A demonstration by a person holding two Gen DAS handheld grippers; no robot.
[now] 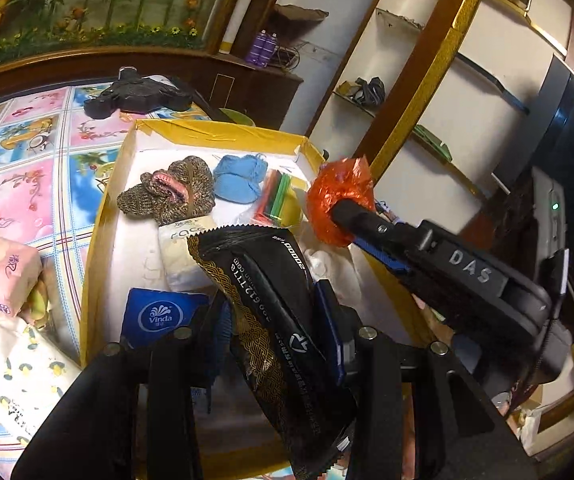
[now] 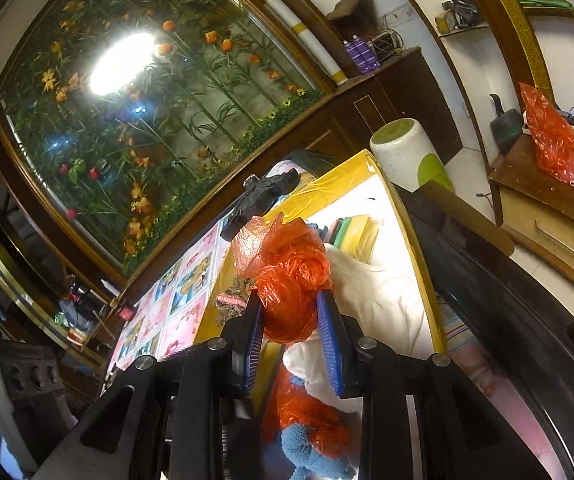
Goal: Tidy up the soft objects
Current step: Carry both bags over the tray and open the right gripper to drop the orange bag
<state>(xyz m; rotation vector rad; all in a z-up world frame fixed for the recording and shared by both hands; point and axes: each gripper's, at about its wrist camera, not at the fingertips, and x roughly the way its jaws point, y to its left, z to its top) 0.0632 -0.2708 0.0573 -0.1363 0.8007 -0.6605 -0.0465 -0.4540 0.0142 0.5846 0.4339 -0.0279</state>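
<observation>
Through the left wrist camera we are looking down along the left gripper (image 1: 275, 312), which is pointing slantwise downward over the yellow-edged box (image 1: 223, 130). Its jaws are clamping a black packet with gold trim (image 1: 271, 312), which is standing tilted between the blue pads, its serrated end rising toward the box. Inside the box we are seeing a brown knitted piece (image 1: 171, 192), a blue knitted piece (image 1: 237, 176), a bag of coloured sticks (image 1: 277, 200), a white tissue pack (image 1: 181, 256) and a blue Vinda pack (image 1: 161, 316). A pink tissue pack (image 1: 1, 272) is lying outside the box on the floral tablecloth (image 1: 19, 184). The right gripper (image 1: 343, 208) is reaching in from the right, pinching a crumpled orange plastic bag (image 1: 337, 196) above the box's far right corner.

Through the right wrist camera we are looking along the right gripper (image 2: 291, 312), which is angled gently downward and rolled so the scene is leaning. Its blue pads (image 2: 329, 328) are squeezing the orange plastic bag (image 2: 287, 280) from both sides, holding it above the box (image 2: 339, 180). A white cloth (image 2: 383, 288) is lying in the box just beyond the bag. A black glove (image 2: 263, 194) is resting on the table beside the box's far edge.
</observation>
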